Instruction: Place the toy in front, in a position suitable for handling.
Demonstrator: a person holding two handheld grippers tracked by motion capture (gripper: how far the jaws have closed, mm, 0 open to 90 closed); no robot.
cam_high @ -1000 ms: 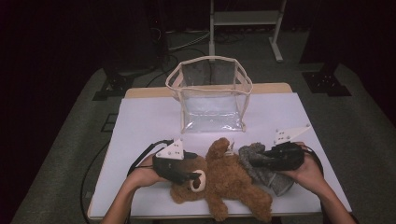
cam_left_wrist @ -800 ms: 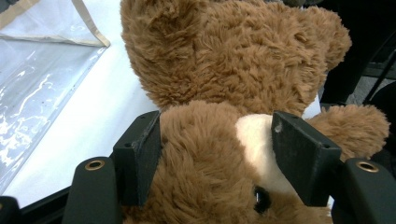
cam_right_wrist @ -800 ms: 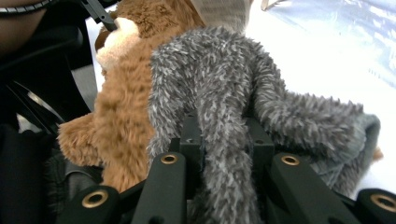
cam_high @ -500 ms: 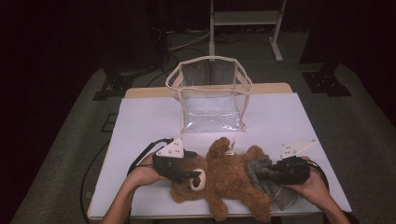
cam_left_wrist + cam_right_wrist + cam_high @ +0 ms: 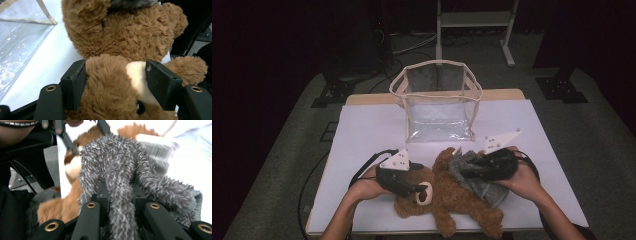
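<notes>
Left fingers (image 5: 160, 87) clamped on the bear's (image 5: 452, 197) head from both sides, pressing into the plush; right fingers (image 5: 102, 197) pinched shut on a fold of the grey garment (image 5: 472, 175) draped over the bear's body. Bear lying near the front edge of the table (image 5: 362, 130), clear bag (image 5: 437, 105) standing upright just beyond. Likely light, soft and squashy, non-fragile, the fur probably prone to slipping, so best held deep around the head or torso, the garment by a thick bunched fold.

Brown teddy bear (image 5: 452, 200) lies on table; grey fuzzy garment (image 5: 472, 172) draped across.
</notes>
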